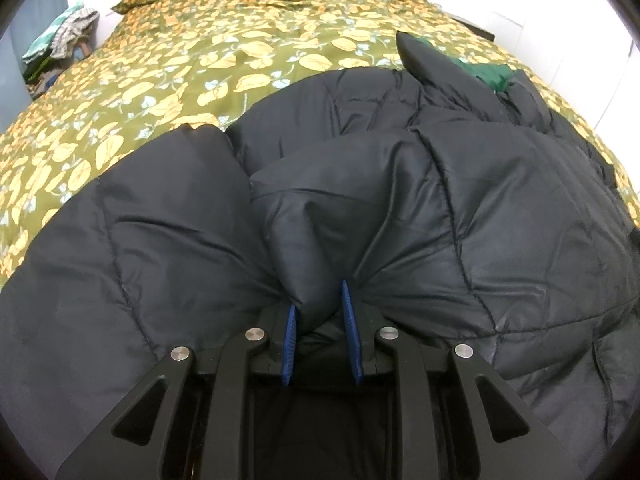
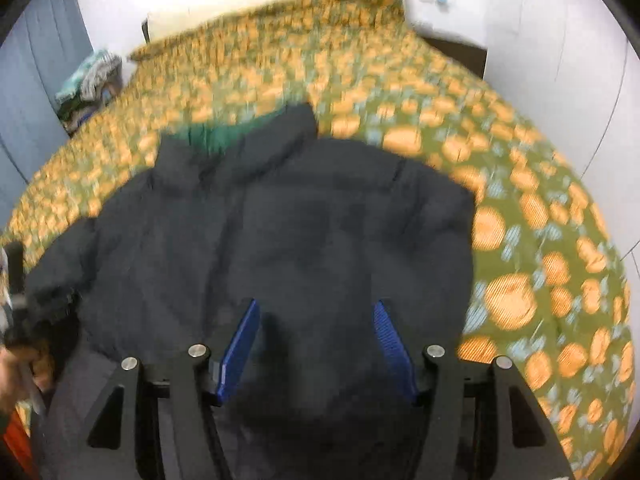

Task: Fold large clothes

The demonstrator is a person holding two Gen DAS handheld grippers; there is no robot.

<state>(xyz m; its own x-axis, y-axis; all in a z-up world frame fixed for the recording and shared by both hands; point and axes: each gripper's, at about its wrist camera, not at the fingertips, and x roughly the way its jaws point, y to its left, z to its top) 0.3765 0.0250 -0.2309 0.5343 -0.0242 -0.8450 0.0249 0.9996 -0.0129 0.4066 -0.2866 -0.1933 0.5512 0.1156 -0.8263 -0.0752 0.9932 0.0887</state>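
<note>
One black quilted puffer jacket (image 1: pixel 400 200) is lying on the bed (image 1: pixel 160 92), near the bed's near edge, its collar toward the pillow end. A glimpse of green lining (image 1: pixel 490 72) is showing at the collar. One garment only on the floral bedspread; no second piece to fold in sight.

Left gripper (image 1: pixel 322 312): jaws are clenching a pinched ridge of jacket fabric at the near hem, the blue pads pressing in from both sides. Creases are radiating from the pinch, so the cloth is likely under some pull. The grip probably sits at the hem so this side can be lifted and carried over.

Right gripper (image 2: pixel 316 344): jaws are standing wide apart, released, nothing between the pads but the jacket (image 2: pixel 280 220) surface below. This view is blurring heavily, suggesting quick motion. Whether the pads are touching the cloth, cannot tell. Likely heading for a second hold on the hem to match the left one.

Count: two grippers, one jacket, one bed. One pile of mixed clothes (image 1: pixel 60 40) is sitting beyond the bed's far left corner, apart from the work.

Fold is looking barely begun; jacket body is spreading mostly flat.
</note>
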